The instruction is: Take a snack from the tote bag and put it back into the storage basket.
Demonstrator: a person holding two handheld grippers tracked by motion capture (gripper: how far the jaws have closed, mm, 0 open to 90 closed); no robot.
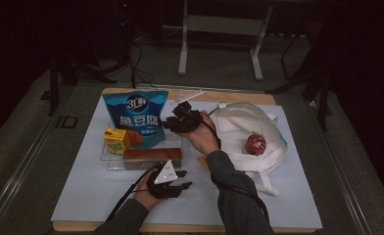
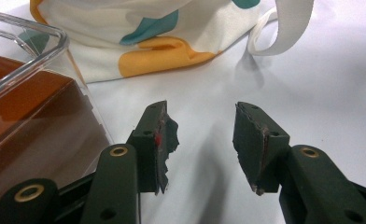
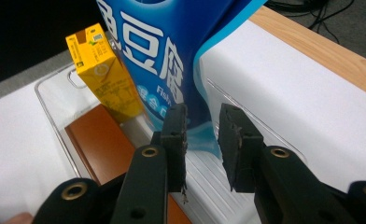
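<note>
Blue pouch (image 3: 172, 56) upright in clear bin (image 3: 55, 98), just beyond right tool (image 3: 202, 140); jaws apart, gripping nothing.

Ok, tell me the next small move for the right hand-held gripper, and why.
Probably back the right hand-held gripper away from the blue pouch. Its jaws stand apart, the pouch's edge beyond the tips and nothing pinched, and the pouch already stands in the clear tray beside the yellow carton.

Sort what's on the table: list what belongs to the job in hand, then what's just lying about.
In the job: blue snack pouch, clear plastic tray, yellow juice carton, brown box, right gripper.

Lying about: cloth bag, red-lidded jar, idle left gripper.
</note>
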